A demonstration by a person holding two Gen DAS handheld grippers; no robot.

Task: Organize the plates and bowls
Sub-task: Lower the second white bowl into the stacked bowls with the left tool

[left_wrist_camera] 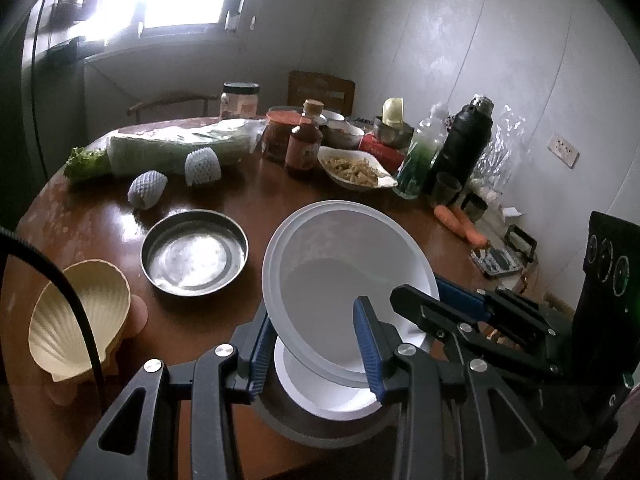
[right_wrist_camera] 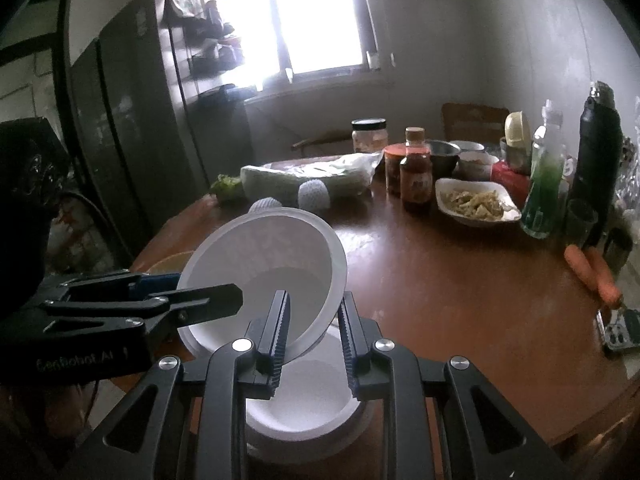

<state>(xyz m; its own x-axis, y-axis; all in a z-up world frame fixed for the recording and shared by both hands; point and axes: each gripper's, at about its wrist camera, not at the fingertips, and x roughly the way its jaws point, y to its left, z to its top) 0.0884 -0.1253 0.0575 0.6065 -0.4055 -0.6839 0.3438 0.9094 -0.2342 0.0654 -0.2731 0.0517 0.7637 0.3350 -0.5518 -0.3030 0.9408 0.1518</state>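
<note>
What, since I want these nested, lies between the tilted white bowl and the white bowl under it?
Nothing visible. The tilted bowl, clamped at its rim by left gripper and right gripper, hangs over the empty lower bowl.

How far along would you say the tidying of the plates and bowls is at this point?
Early. Done: nothing clearly. In hand: the left gripper and right gripper both grip the tilted white bowl over another white bowl. Left: the metal plate and shell-shaped bowl.
</note>
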